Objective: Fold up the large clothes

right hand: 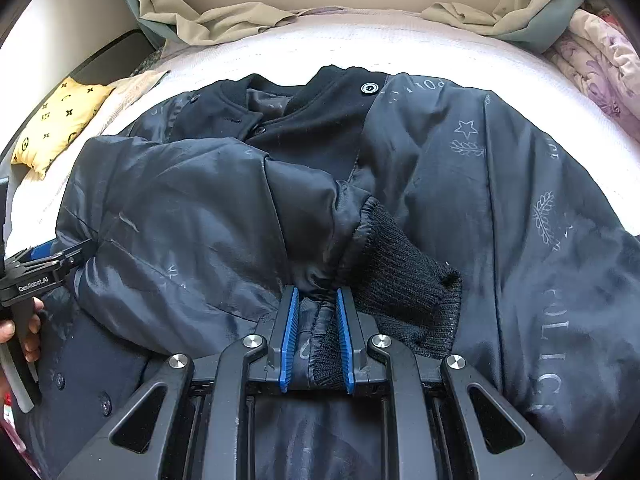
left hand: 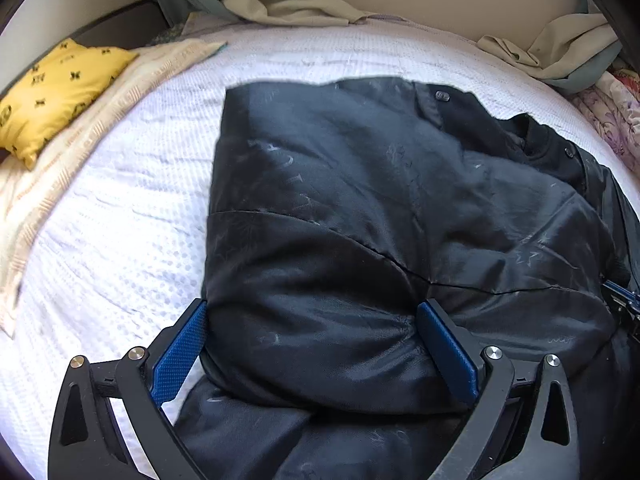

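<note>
- White textured bed cover (left hand: pixel 120 208): carries everything; my jacket lies spread over the middle of it.
- Dark jacket (right hand: pixel 440 184): shiny navy lining with faint star, laurel and lettering prints, black collar with snap buttons at the far side; one sleeve is folded across the body, its black knit cuff (right hand: pixel 404 276) lying near the centre. Wrinkled and puffy, not flat.
- Beige and grey-green bedding (left hand: pixel 256 4): bunched along the far edge against the headboard.
- Cream striped blanket (left hand: pixel 80 152): on the cover at far left, apart from the jacket.
- Floral quilt (right hand: pixel 592 64): heaped at far right.
- Yellow patterned pillow (left hand: pixel 56 96): on the blanket, well apart from the jacket.
- My left gripper (left hand: pixel 312 320): jaws spread wide, straddling a puffy fold at the jacket's near left edge; both blue pads sit against the fabric's sides, no pinch.
- My right gripper (right hand: pixel 316 300): jaws nearly closed, pinching bunched sleeve fabric just beside the cuff.
- My left hand (right hand: pixel 24 328): wrapped around the left gripper's handle.
</note>
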